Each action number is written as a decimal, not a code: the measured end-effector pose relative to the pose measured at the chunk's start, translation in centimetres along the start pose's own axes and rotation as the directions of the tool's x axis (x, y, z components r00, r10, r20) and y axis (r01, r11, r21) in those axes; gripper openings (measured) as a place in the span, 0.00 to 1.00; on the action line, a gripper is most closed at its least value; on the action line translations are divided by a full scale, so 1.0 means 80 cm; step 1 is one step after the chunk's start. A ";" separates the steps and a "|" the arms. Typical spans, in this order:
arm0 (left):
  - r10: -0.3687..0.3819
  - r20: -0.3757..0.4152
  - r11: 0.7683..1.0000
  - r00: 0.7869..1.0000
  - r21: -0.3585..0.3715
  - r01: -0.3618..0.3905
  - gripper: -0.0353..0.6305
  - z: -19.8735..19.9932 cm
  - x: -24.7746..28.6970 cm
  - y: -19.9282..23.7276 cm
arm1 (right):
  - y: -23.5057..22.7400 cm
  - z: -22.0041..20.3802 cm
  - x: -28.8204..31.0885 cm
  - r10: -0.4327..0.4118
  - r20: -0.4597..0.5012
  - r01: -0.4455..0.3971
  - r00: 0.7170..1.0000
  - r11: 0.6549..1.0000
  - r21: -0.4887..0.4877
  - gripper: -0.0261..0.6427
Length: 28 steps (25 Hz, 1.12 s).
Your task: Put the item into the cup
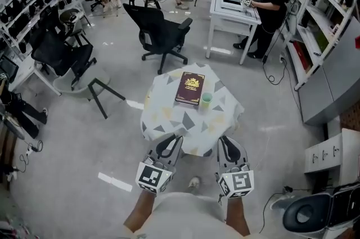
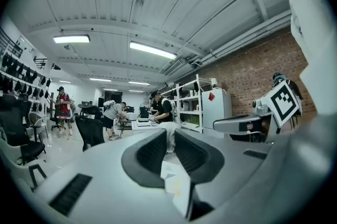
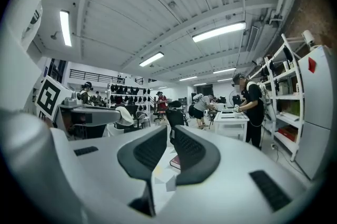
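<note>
The left gripper and right gripper hover at the near edge of the counter, jaws drawn together on nothing, while the green cup stands just beside a dark red book.

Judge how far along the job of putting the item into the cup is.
Nothing looks done: the green cup stands beside the book on the table. Nothing is in hand: left gripper and right gripper are shut and empty. Left: everything; I cannot tell which item is meant.
</note>
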State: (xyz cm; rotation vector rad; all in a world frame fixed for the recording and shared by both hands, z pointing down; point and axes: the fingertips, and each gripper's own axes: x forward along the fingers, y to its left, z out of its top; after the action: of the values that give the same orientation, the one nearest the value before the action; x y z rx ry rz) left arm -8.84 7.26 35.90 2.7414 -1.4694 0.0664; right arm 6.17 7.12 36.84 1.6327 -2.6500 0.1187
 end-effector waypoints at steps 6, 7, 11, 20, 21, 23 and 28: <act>0.048 -0.014 0.999 0.999 0.017 -0.048 0.14 0.004 0.021 0.006 | -0.021 0.003 0.026 0.048 0.011 -0.048 0.999 0.999 0.014 0.11; 0.052 -0.013 0.998 0.999 0.022 -0.052 0.14 0.007 0.025 0.006 | -0.024 0.003 0.030 0.055 0.012 -0.055 0.998 0.998 0.015 0.11; 0.061 -0.021 0.998 0.998 0.030 -0.060 0.14 0.008 0.040 0.003 | -0.036 -0.001 0.039 0.069 0.012 -0.069 0.998 0.997 0.033 0.11; 0.037 -0.018 0.999 0.999 0.023 -0.037 0.14 0.010 0.074 -0.012 | -0.069 -0.001 0.036 0.047 0.005 -0.047 0.999 0.998 0.038 0.11; 0.030 -0.018 0.999 0.999 0.021 -0.030 0.14 0.010 0.078 -0.015 | -0.073 -0.002 0.036 0.042 0.003 -0.042 0.999 0.998 0.041 0.11; 0.020 -0.020 1.000 1.000 0.020 -0.020 0.14 0.009 0.085 -0.021 | -0.081 -0.005 0.036 0.033 -0.001 -0.032 0.999 0.998 0.048 0.11; 0.035 -0.020 0.999 0.999 0.028 -0.034 0.14 0.009 0.089 -0.016 | -0.085 -0.006 0.045 0.043 -0.001 -0.043 0.999 0.998 0.054 0.11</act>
State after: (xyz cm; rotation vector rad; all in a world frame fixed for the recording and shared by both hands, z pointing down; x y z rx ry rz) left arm -3.81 1.99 35.53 2.7279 -1.5222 0.1159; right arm 10.61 0.92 37.92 1.5896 -2.7048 0.1939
